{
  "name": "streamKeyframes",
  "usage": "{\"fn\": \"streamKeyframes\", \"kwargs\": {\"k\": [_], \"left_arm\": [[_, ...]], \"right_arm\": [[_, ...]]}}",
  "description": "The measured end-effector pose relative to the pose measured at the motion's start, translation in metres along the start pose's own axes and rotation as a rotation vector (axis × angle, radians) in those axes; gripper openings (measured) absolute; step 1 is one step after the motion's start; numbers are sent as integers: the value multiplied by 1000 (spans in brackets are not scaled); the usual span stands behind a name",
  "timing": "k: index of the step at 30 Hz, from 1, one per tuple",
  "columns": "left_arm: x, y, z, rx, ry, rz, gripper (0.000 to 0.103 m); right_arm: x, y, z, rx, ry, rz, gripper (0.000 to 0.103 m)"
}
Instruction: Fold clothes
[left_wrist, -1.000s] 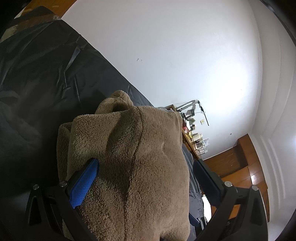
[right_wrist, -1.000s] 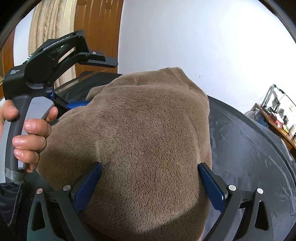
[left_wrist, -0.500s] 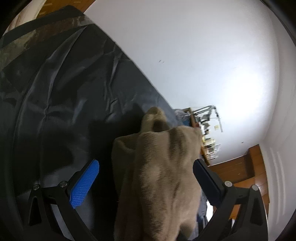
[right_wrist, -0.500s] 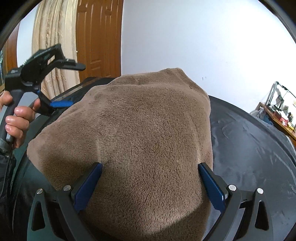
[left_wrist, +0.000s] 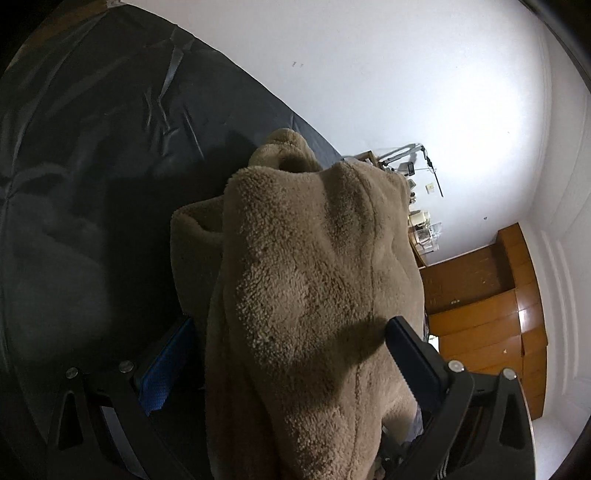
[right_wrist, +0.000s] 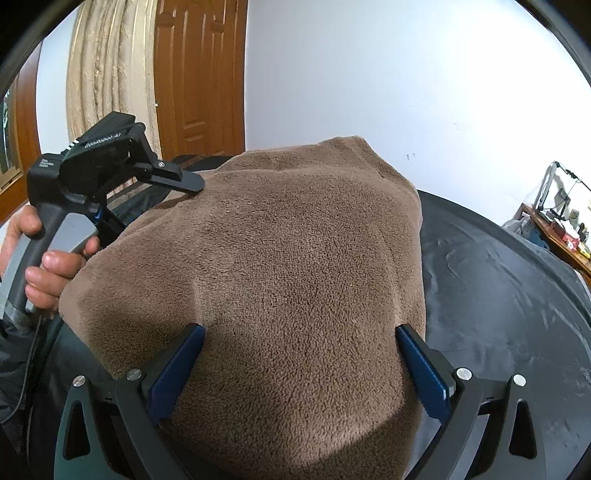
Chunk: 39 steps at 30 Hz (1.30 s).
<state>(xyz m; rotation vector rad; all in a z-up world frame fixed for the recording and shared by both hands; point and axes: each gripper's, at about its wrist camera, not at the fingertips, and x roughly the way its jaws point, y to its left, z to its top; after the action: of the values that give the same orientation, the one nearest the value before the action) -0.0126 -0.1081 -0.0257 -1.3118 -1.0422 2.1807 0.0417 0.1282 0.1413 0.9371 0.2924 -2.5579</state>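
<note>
Half a second before, the left gripper (right_wrist: 162, 206) had been farther off by the curtain, and now it had come back close against the brown fleece garment (right_wrist: 295, 280), touching its edge at about ten o'clock in the right wrist view. From the left wrist view, the fuzzy cloth (left_wrist: 314, 295) had grown bigger and filled more of the middle, where before it had looked small. The left gripper (left_wrist: 288, 354) had its two fingers spread wide, one on each side of the cloth, with the blue pad (left_wrist: 166, 373) at about eight o'clock and the dark finger (left_wrist: 413, 358) at about four o'clock. The right gripper (right_wrist: 299, 373) was spread wide too, and the soft cloth lay heaped between its fingers without being squeezed. The garment sat in a thick folded pile on the dark sheet (right_wrist: 498, 295) that covered the bed. A person's hand (right_wrist: 40, 266) held the left gripper's grey handle at about nine o'clock. Behind it hung a cream curtain (right_wrist: 107, 70) and stood a brown wooden door (right_wrist: 203, 74) at about eleven o'clock. A white wall (right_wrist: 406, 74) rose behind the bed, and a messy desk (right_wrist: 557, 225) stood at about three o'clock.
</note>
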Motion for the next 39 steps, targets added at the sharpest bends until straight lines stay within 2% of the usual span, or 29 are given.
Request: {"fn": "streamKeyframes", "kwargs": {"k": [4, 11, 16, 18, 21, 24, 27, 33, 39], "left_arm": [[-1, 1, 0, -11, 9, -23, 102], [12, -21, -12, 60, 66, -40, 102], [8, -21, -11, 64, 68, -41, 102], [7, -21, -11, 65, 68, -41, 102], [3, -17, -12, 67, 68, -41, 102], [3, -18, -11, 66, 66, -40, 102], [4, -20, -10, 65, 63, -39, 102], [15, -30, -10, 67, 58, -36, 102], [19, -34, -12, 74, 57, -35, 102]], "right_arm": [[2, 0, 1, 1, -1, 1, 103], [2, 0, 1, 7, -3, 6, 103], [-1, -4, 0, 22, -17, 40, 103], [-4, -8, 2, 27, -10, 74, 103], [-14, -31, 6, 112, -7, 175, 103], [-16, -70, 8, 279, 4, 260, 102], [-2, -112, 8, 460, 53, 331, 103], [36, -140, 17, 541, 153, 484, 103], [68, -136, 32, 551, 213, 609, 103]]}}
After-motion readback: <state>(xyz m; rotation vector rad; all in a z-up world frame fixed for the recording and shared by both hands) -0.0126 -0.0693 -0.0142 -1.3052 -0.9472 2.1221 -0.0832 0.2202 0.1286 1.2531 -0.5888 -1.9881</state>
